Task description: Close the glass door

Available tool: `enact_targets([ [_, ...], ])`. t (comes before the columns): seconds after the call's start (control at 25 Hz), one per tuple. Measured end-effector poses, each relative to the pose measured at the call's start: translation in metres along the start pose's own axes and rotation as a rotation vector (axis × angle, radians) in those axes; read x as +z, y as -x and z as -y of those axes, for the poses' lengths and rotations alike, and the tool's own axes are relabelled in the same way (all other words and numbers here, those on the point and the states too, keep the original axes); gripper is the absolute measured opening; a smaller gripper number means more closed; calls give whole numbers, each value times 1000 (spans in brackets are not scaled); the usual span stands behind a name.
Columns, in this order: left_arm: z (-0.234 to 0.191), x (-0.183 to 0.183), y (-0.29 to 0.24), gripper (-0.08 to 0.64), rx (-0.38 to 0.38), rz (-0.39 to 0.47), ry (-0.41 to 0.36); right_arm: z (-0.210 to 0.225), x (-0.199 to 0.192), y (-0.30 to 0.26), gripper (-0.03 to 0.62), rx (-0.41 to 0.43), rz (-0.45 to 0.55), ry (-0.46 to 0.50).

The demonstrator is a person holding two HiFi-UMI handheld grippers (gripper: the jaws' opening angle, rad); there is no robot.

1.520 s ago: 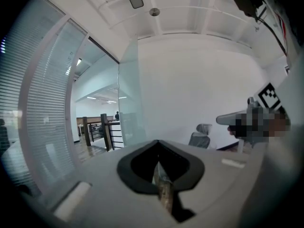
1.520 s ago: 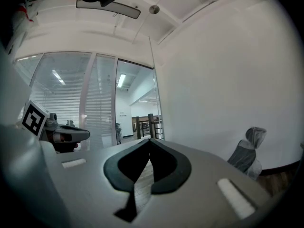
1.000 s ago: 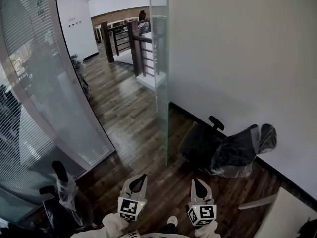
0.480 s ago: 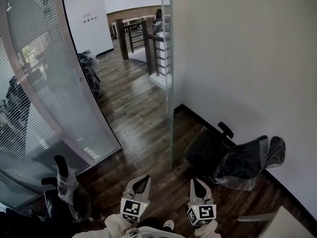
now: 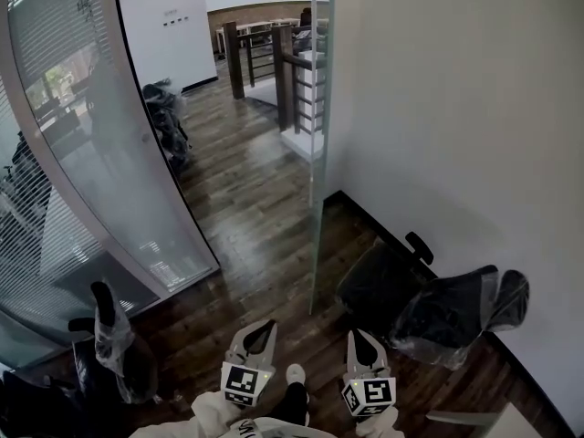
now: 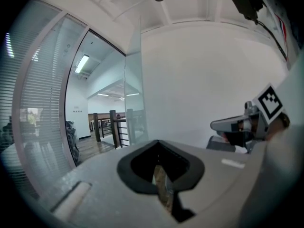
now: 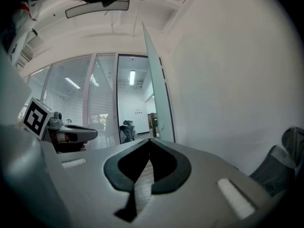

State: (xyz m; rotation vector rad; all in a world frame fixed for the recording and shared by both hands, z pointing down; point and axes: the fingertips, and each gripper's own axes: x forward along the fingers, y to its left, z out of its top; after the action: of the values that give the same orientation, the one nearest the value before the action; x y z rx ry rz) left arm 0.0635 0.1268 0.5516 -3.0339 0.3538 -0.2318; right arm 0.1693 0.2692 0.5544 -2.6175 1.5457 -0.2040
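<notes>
The glass door (image 5: 319,153) stands open, edge-on to me, its pane running back along the white wall (image 5: 456,108). It also shows as a pale green pane in the left gripper view (image 6: 134,103) and the right gripper view (image 7: 156,94). My left gripper (image 5: 258,328) and right gripper (image 5: 358,338) are held side by side low in the head view, short of the door's near edge and touching nothing. Both point level toward the doorway. The left gripper (image 6: 158,142) and the right gripper (image 7: 150,139) are each shut with nothing between the jaws.
A plastic-wrapped office chair (image 5: 429,304) lies against the wall at right, behind the door. Another wrapped chair (image 5: 114,349) stands at lower left by the curved glass wall (image 5: 109,153). Beyond the doorway are a wooden railing (image 5: 274,62) and wrapped items (image 5: 164,117). A shoe (image 5: 295,374) shows below.
The view has moved forward toward the doorway, and both grippers have come along with it. The door's near edge and the chair at right sit closer. Both jaws stay shut.
</notes>
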Motion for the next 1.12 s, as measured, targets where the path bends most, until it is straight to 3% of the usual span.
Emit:
enact_targets([
  [0.8, -65, 6, -148, 2, 58, -13, 50, 57, 13, -163, 5, 84, -56, 10],
  [1.12, -74, 0, -176, 2, 180, -36, 84, 80, 7, -204, 5, 197, -109, 24],
])
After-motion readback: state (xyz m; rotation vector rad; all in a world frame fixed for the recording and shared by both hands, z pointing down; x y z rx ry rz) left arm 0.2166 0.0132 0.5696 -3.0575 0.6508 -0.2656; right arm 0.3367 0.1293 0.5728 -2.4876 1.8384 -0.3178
